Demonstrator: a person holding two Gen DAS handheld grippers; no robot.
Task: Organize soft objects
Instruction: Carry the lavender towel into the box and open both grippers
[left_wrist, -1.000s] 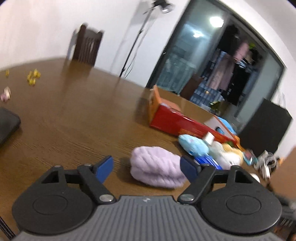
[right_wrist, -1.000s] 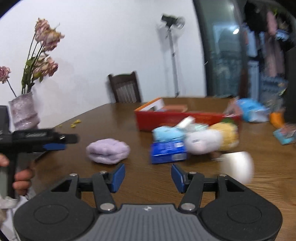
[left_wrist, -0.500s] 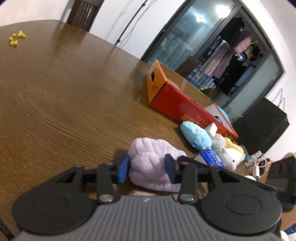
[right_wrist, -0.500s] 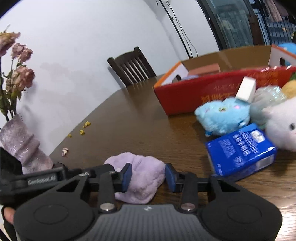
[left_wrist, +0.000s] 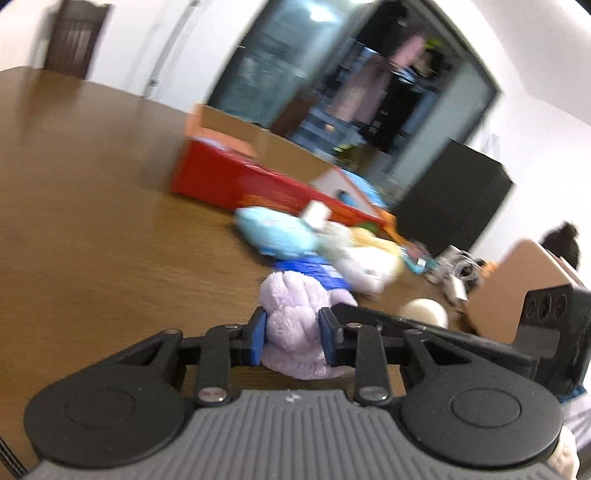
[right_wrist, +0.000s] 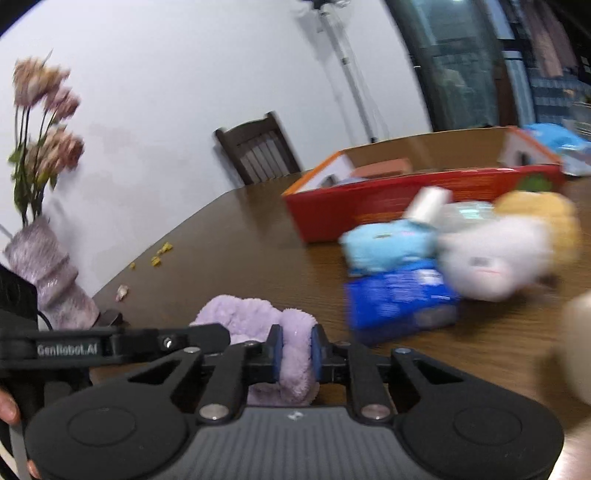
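Note:
A fluffy lilac cloth (left_wrist: 288, 291) lies bunched on the brown wooden table (left_wrist: 92, 221). My left gripper (left_wrist: 291, 332) has its blue pads pressed into one end of the cloth, and its jaws are closing. My right gripper (right_wrist: 296, 350) pinches the other fold of the lilac cloth (right_wrist: 243, 317), its jaws closing too. In the right wrist view the left gripper's black finger (right_wrist: 166, 341) reaches in from the left. Beyond lie a light blue plush (right_wrist: 388, 243), a white plush (right_wrist: 491, 258) and a yellow plush (right_wrist: 543, 210).
An open red box (right_wrist: 369, 206) stands behind the plush pile. A blue packet (right_wrist: 399, 299) lies before it. A vase of dried flowers (right_wrist: 44, 273) stands at the left edge, a chair (right_wrist: 258, 147) behind. A cream ball (left_wrist: 424, 312) and cardboard box (left_wrist: 517, 280) sit right.
Both grippers came in from open and apart onto the lilac cloth and closed on it, one at each end. The cloth is now bunched up between them.

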